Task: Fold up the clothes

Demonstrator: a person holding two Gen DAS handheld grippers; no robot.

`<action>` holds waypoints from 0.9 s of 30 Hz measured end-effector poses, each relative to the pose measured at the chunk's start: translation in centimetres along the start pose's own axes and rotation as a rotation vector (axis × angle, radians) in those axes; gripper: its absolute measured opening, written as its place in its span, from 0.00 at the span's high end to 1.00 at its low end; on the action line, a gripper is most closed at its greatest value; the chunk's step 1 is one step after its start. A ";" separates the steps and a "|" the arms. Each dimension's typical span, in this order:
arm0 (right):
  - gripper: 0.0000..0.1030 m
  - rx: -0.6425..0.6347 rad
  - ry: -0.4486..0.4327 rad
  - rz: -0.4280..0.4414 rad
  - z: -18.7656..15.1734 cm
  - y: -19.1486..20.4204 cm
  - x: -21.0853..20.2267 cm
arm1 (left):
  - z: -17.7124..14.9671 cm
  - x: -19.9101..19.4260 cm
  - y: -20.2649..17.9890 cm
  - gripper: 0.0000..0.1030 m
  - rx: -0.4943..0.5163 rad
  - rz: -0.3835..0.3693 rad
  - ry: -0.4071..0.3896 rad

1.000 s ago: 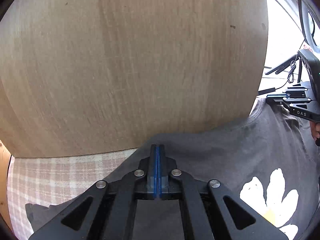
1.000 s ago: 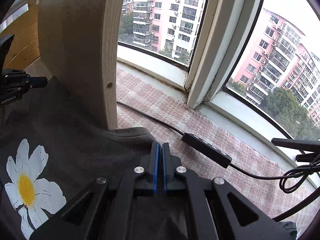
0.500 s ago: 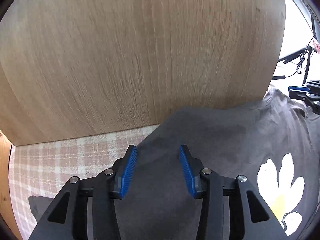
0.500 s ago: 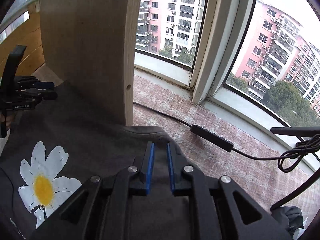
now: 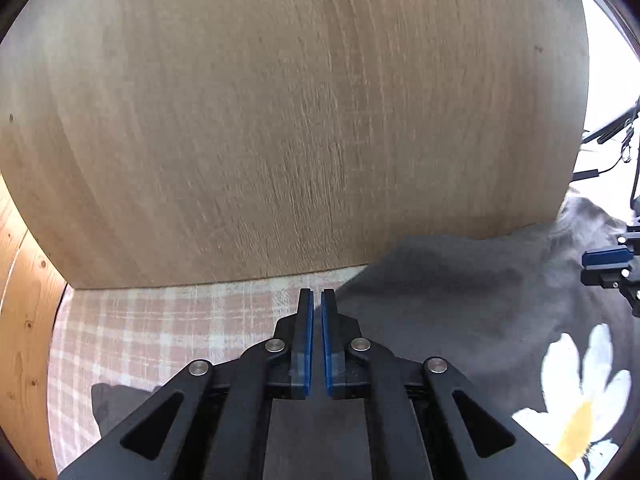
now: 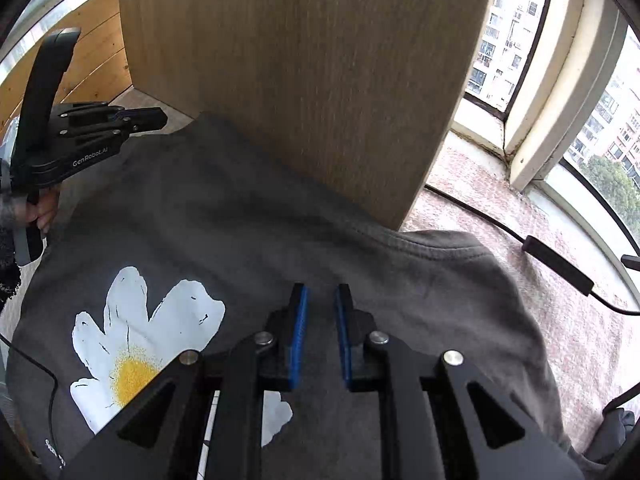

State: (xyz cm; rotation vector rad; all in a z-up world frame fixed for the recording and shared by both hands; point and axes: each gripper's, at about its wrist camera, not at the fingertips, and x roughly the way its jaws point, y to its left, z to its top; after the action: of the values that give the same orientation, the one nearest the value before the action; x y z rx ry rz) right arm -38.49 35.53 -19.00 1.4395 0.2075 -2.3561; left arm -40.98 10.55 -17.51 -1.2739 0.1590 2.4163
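Upright wooden panel [image 5: 280,120], plaid mat [image 5: 160,328], daylit bay window [image 6: 560,100], apartment blocks outside

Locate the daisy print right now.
On the grey shirt, the daisy print sits lower left in the right wrist view, left of the right gripper.

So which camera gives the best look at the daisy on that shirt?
The right wrist view: the daisy shows nearly whole, white petals and yellow centre, on the grey shirt. The left wrist view catches only part of it at the lower right edge.
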 end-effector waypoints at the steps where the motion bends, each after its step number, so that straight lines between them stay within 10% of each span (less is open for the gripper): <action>1: 0.86 0.017 -0.006 0.007 -0.3 -0.5 -1.3 | -0.3 -0.8 -0.3 0.96 0.000 -0.017 -0.004; 6: 0.86 0.196 -0.074 0.048 -3.1 -5.7 -10.9 | -1.6 -4.9 -1.8 0.95 0.000 -0.103 -0.024; 10: 0.54 0.297 -0.112 0.010 -6.1 -10.3 -18.7 | -4.2 -5.1 -6.4 0.89 -0.001 -0.280 0.004; 19: 0.56 0.264 -0.040 -0.253 -15.2 -16.2 -24.4 | -10.2 -5.3 -24.5 0.84 0.145 -0.511 0.079; 27: 0.65 0.447 -0.066 0.022 -17.1 -23.5 -23.9 | -5.3 -3.9 -38.8 0.67 0.309 -0.458 -0.042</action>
State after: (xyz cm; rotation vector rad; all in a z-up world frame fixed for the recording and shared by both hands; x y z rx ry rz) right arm -23.68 68.12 -7.48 1.5338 -0.3742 -2.5320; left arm -19.40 43.35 -14.15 -0.9915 0.1951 1.9376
